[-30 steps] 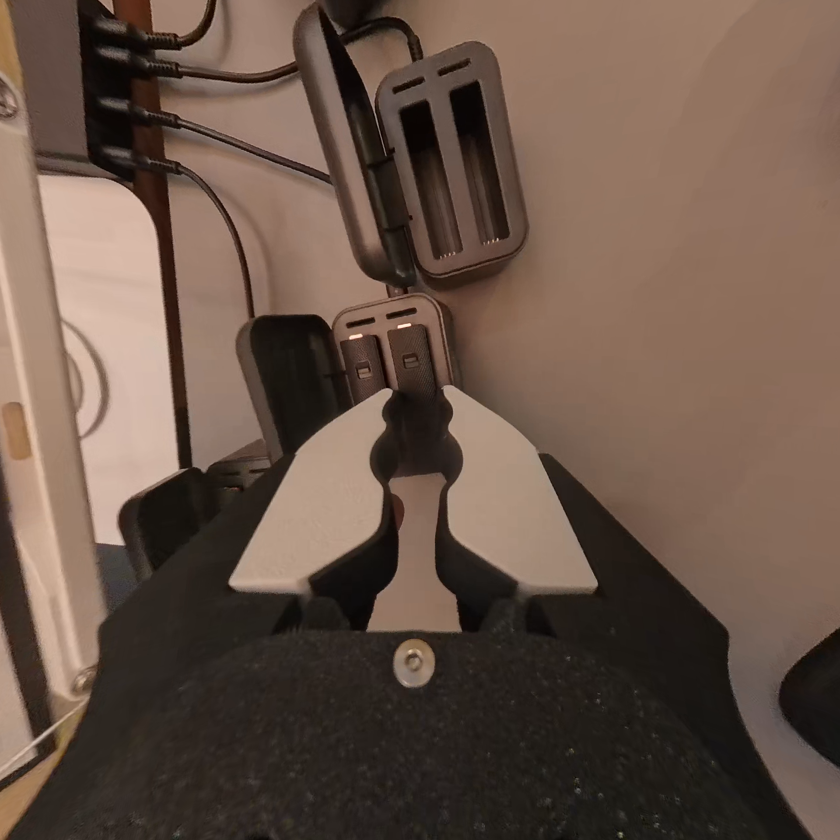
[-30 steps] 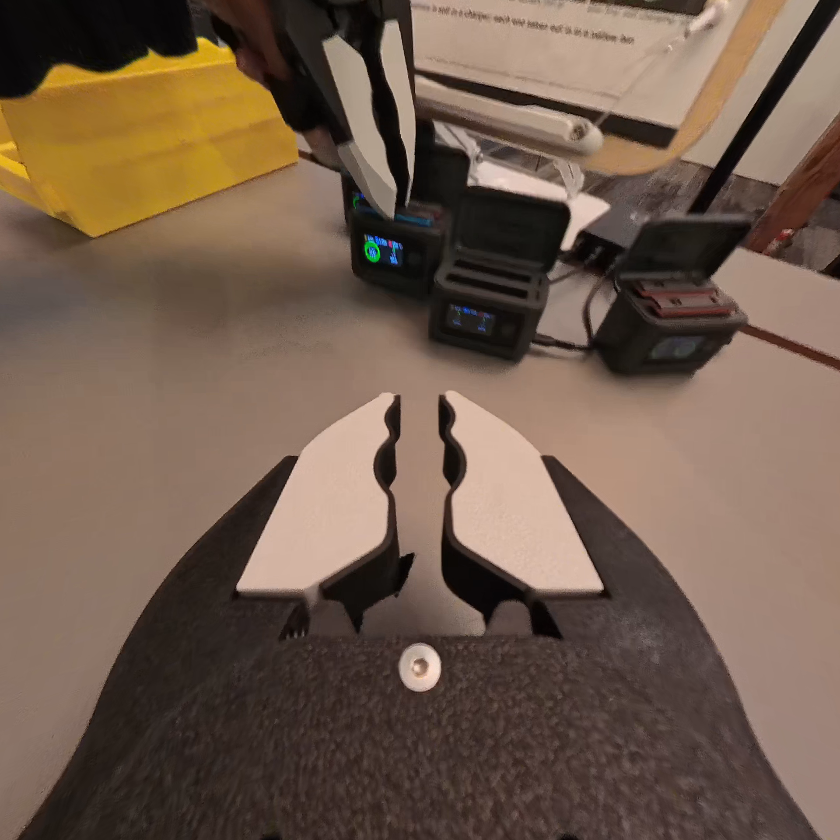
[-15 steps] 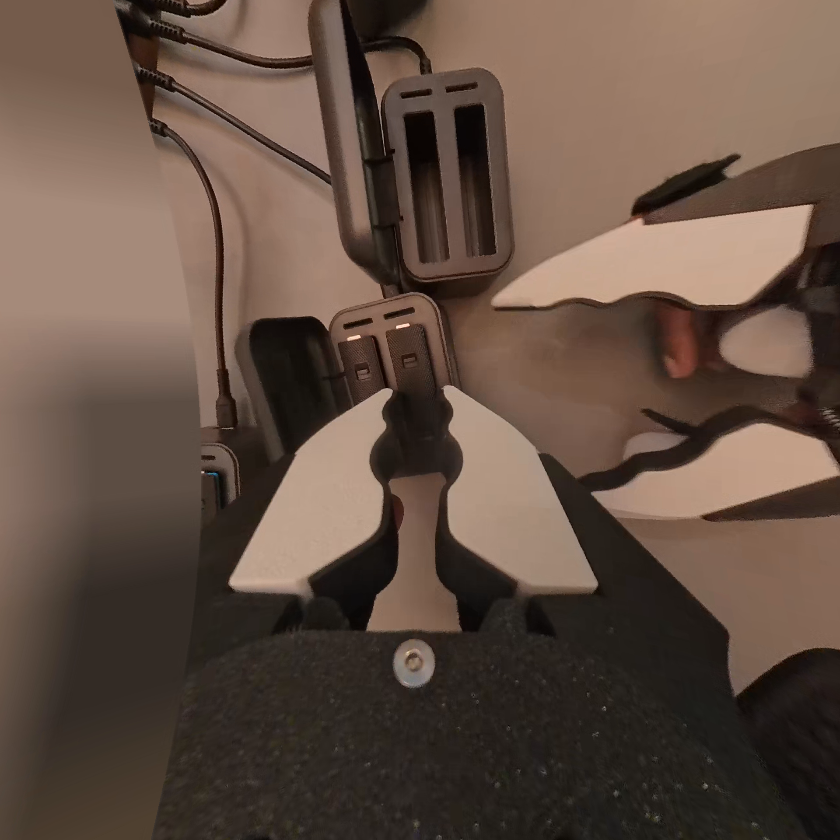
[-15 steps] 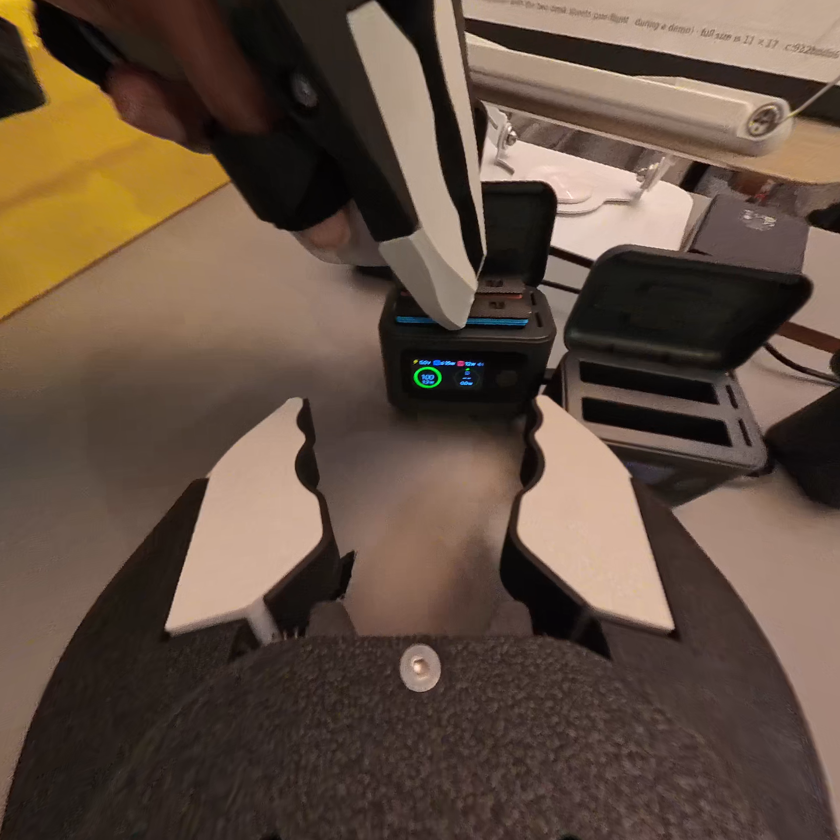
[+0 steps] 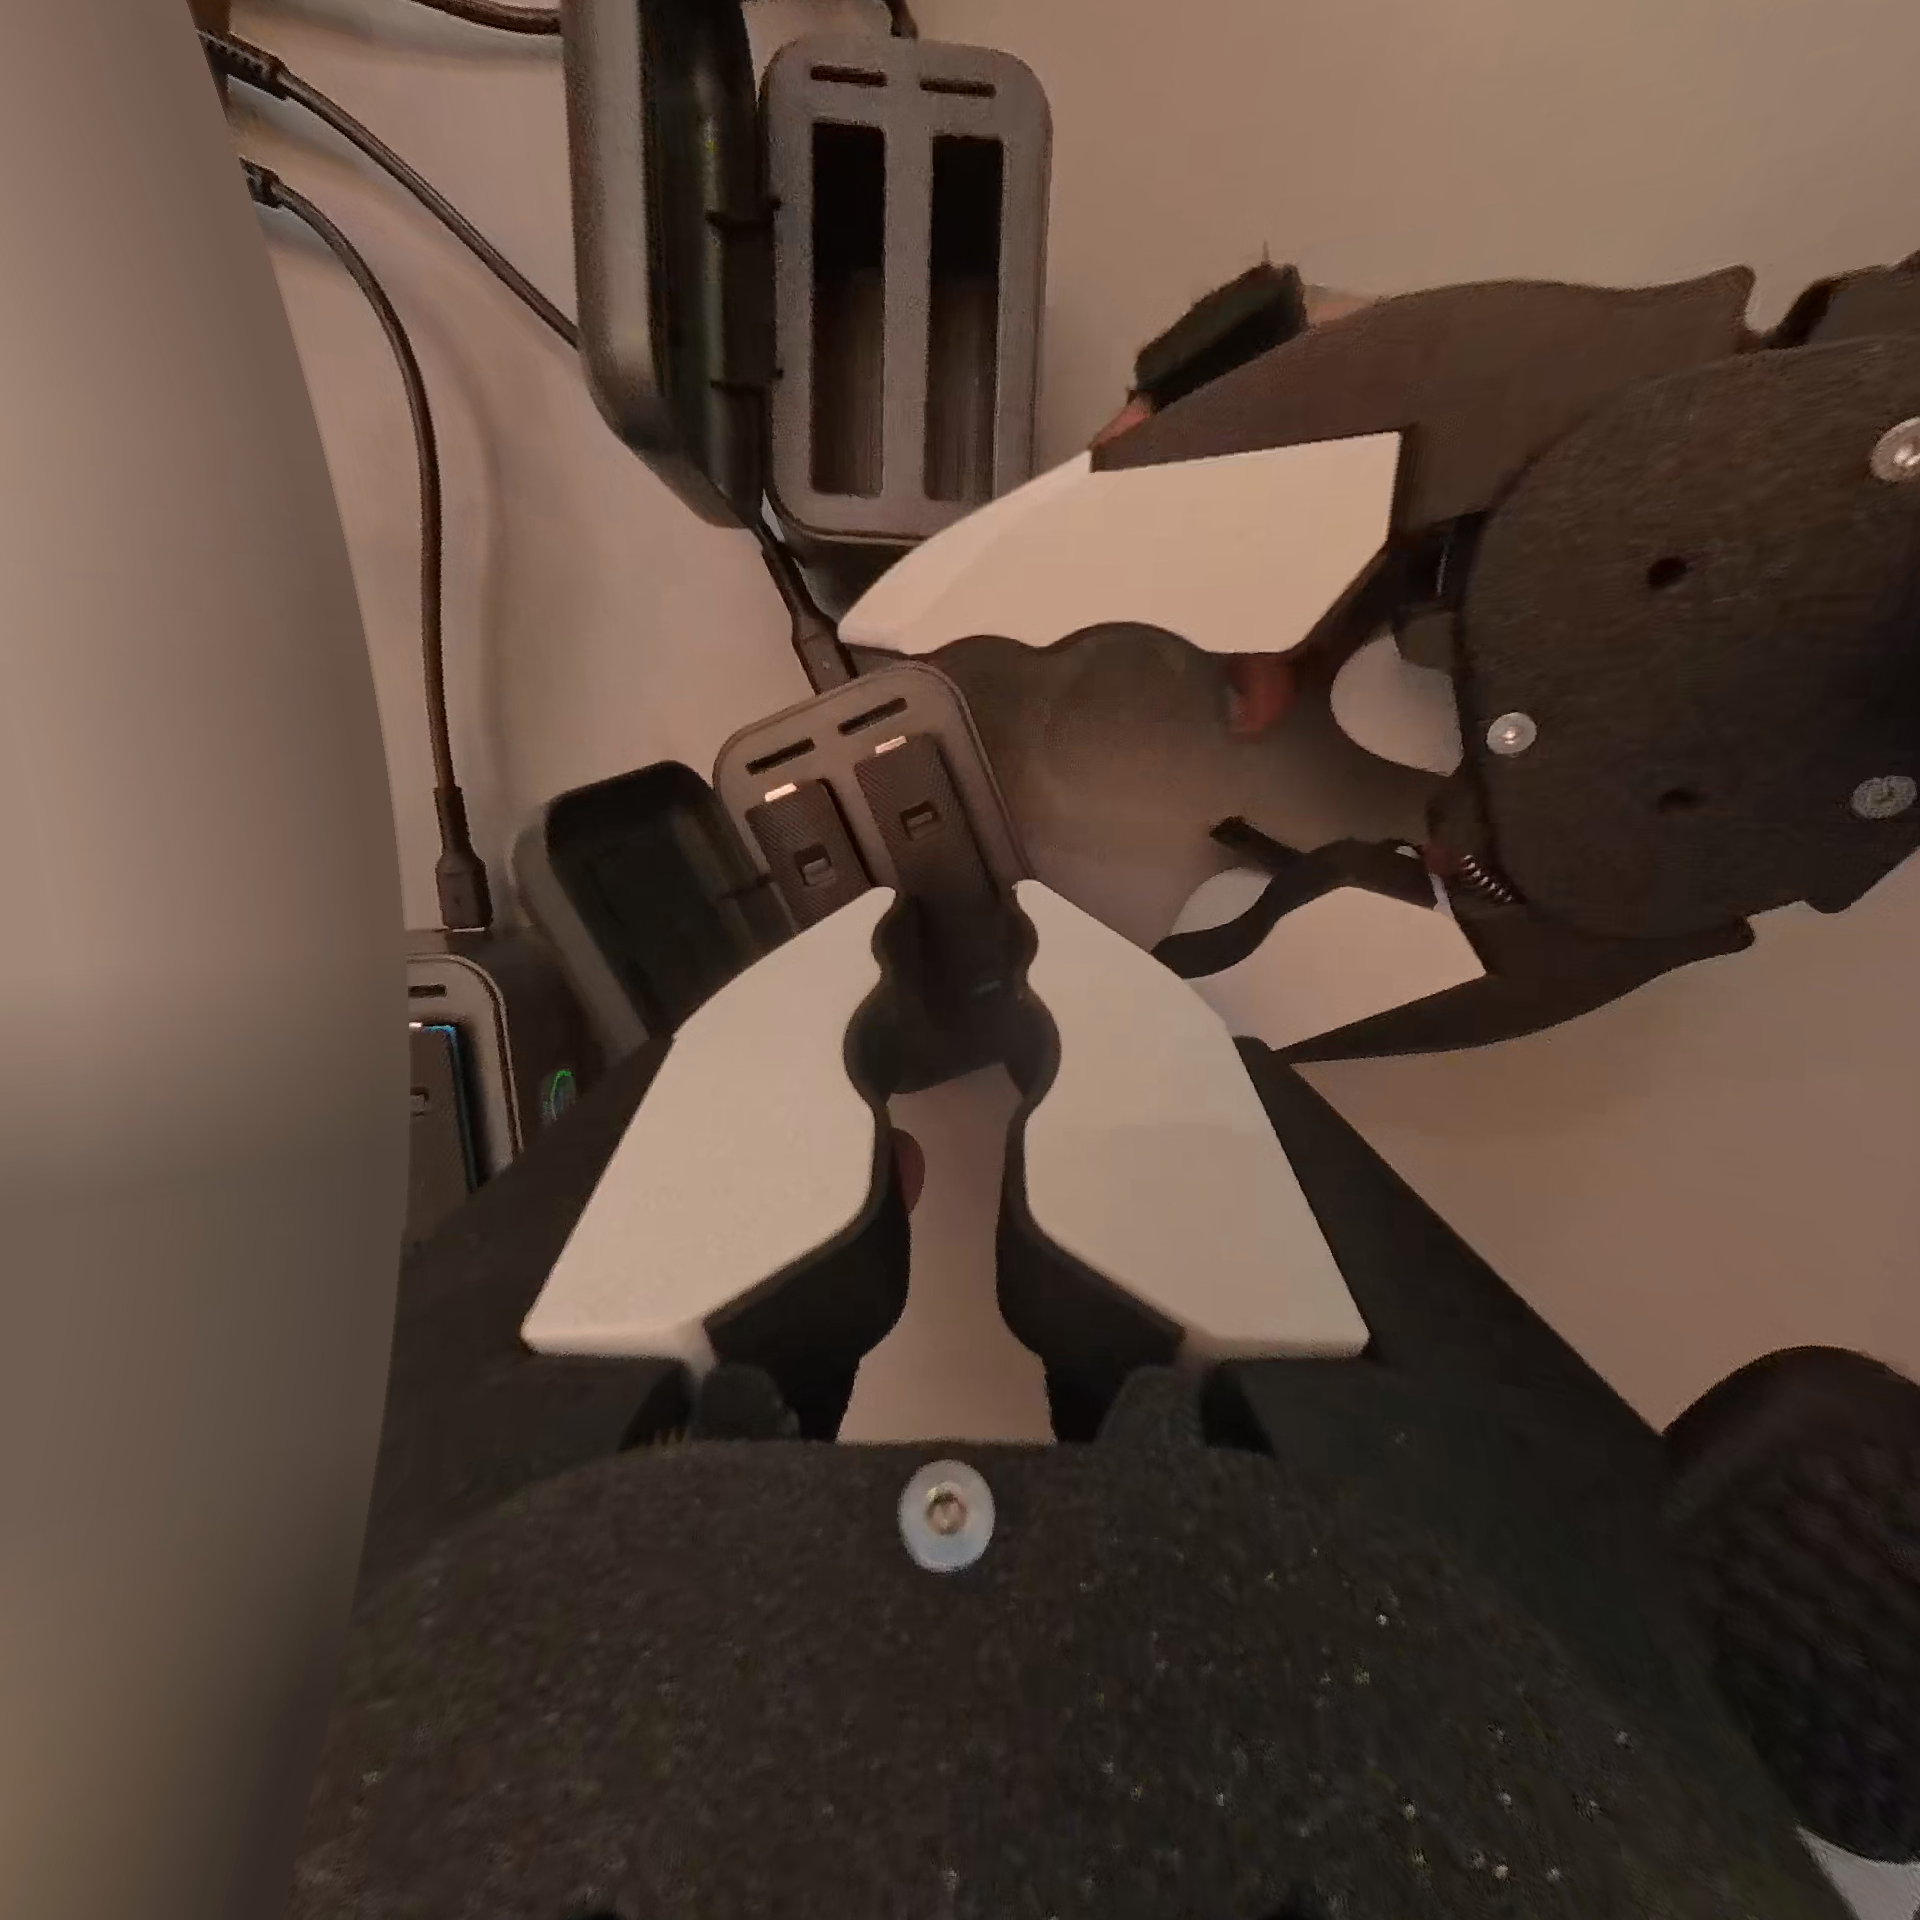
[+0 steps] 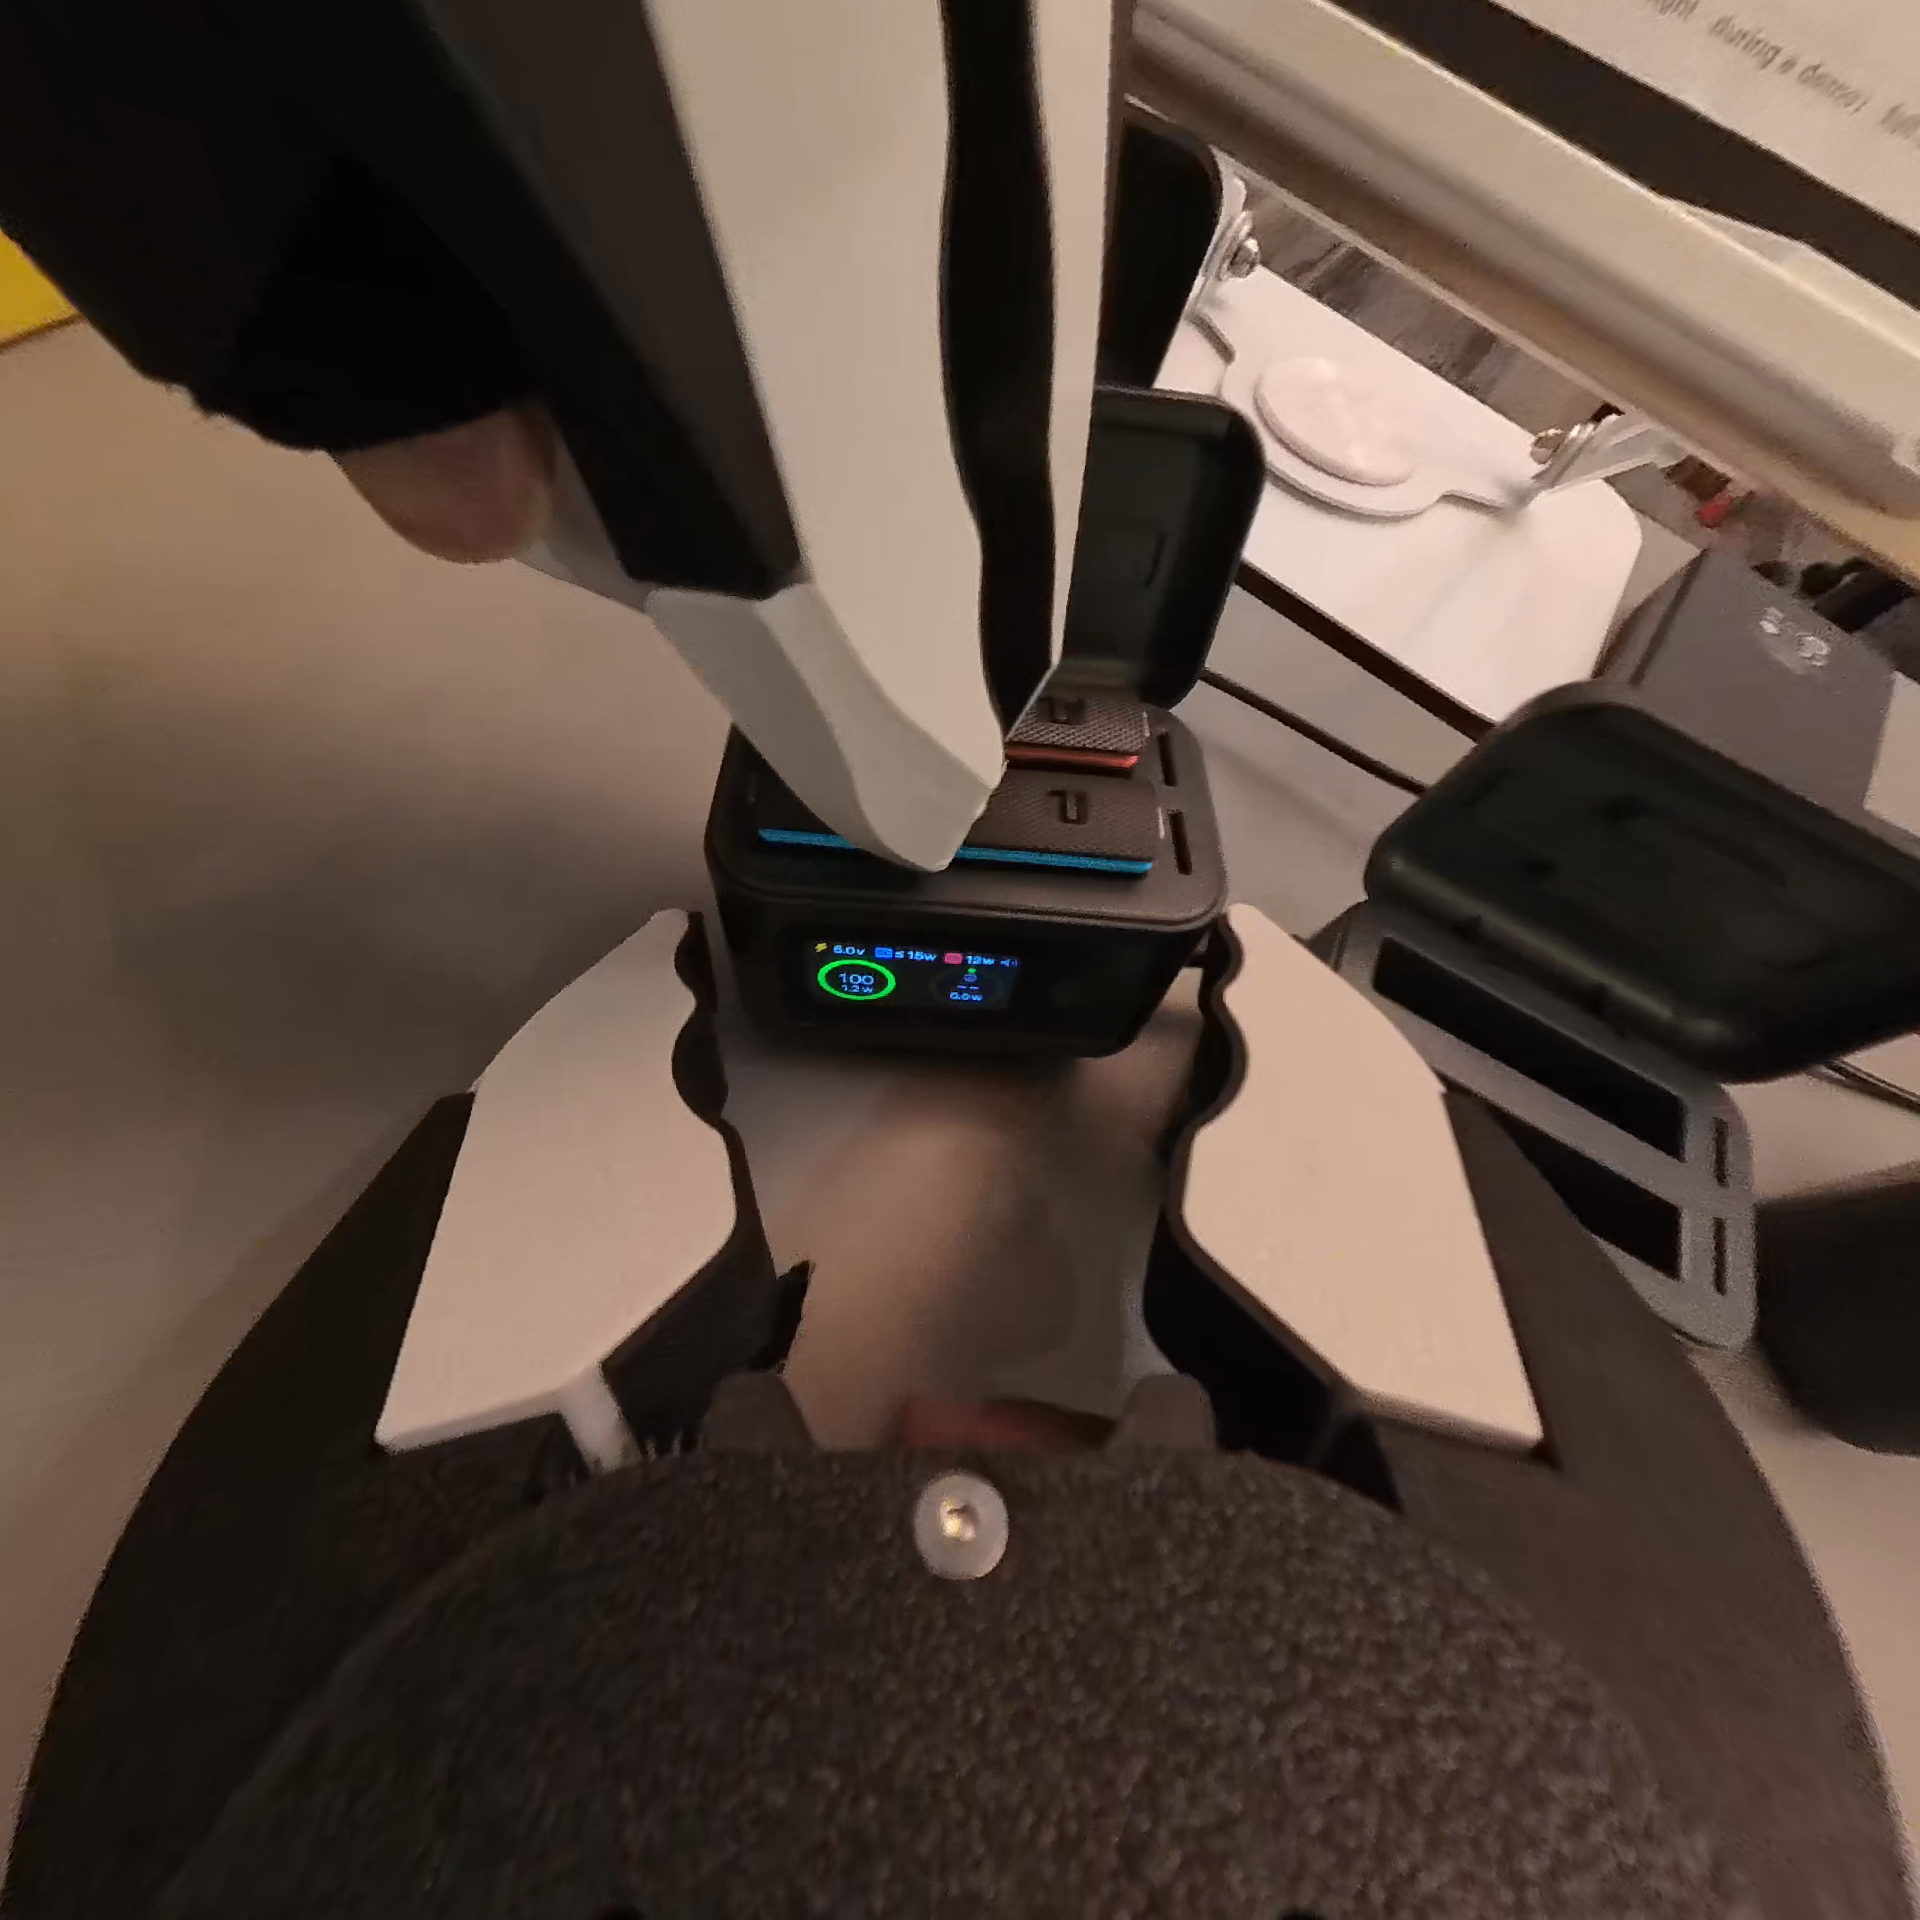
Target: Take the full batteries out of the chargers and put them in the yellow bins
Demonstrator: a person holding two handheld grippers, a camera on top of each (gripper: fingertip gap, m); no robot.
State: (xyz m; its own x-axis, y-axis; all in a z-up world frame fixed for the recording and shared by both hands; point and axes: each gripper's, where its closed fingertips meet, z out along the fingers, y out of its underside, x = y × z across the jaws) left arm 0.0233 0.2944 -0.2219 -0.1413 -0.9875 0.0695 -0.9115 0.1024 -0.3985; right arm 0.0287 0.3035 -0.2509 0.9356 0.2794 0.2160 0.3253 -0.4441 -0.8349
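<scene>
My left gripper (image 5: 951, 899) is shut on the top of a black battery (image 5: 920, 831), the right one of two standing in a small black charger (image 5: 940, 696). In the right wrist view this left gripper (image 6: 992, 779) comes down from above onto the blue-striped front battery (image 6: 1070, 810); a red-striped battery (image 6: 1081, 732) stands behind it. My right gripper (image 6: 956, 925) is open, its fingers on either side of the charger (image 6: 1039, 997), whose front screen is lit. It also shows in the left wrist view (image 5: 1008, 779). A sliver of the yellow bin (image 6: 21, 301) shows at the far left.
A second charger (image 6: 1558, 1143) (image 5: 904, 312) stands to the right with its lid up and both slots empty. A third charger (image 5: 457, 1070) sits at the lower left of the left wrist view. Black cables (image 5: 416, 416) run behind them. A white stand base (image 6: 1434, 561) lies behind. Left and right tips are no more than a few centimetres apart.
My right gripper has opened wide and moved forward until its fingers flank the lit charger. My left gripper has stayed shut on the battery.
</scene>
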